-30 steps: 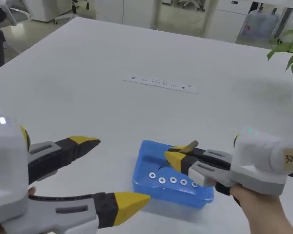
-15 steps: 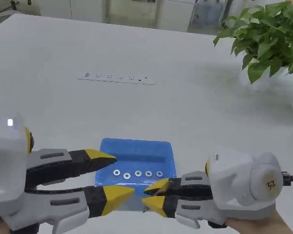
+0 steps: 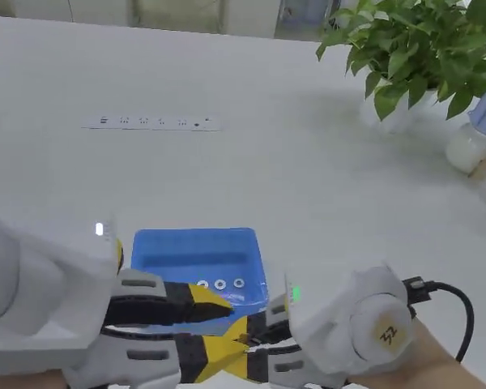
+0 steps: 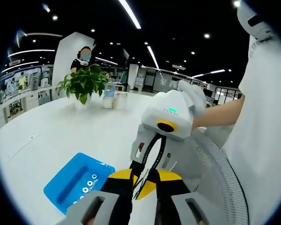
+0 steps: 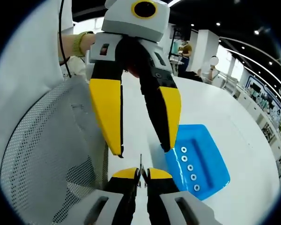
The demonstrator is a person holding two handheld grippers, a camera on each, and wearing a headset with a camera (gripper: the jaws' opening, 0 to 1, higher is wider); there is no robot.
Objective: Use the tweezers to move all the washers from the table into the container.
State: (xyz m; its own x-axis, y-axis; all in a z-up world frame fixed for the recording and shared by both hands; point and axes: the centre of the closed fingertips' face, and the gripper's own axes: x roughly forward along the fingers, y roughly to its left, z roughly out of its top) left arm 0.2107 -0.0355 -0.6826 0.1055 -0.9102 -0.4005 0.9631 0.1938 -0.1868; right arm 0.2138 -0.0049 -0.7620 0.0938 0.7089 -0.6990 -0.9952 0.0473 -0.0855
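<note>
Right gripper point(image 5: 141, 176): low at the near edge of the table, just in front of the container. Its yellow-tipped jaws are drawn almost together, with only a sliver of a gap.
Tweezers point(image 5: 140, 161): a thin metal point stands up out of that sliver, pinched between the right jaws. So little of it shows that I take it for the tweezers rather than know it.
Left gripper point(image 5: 142, 151): facing the right one nearly tip to tip, jaws spread wide with nothing between them. In the head view its upper jaw lies across the container's near edge.
Washers point(image 5: 190, 167): five small silver rings in a straight row inside the container, along its near side. In the head view three show, and the left jaw covers the rest of the row.
Container point(image 3: 194, 247): a shallow blue tray, flat on the table, just beyond both grippers.
Table point(image 3: 308, 178): broad and white.
Power strip point(image 3: 152, 122): set into the tabletop, well beyond the container.
Plant point(image 3: 413, 40): leafy and green, at the far right of the table, with a pale bottle point(image 3: 472, 142) beside it.
Cable point(image 3: 458, 296): black, looping out from the right gripper's white body.
</note>
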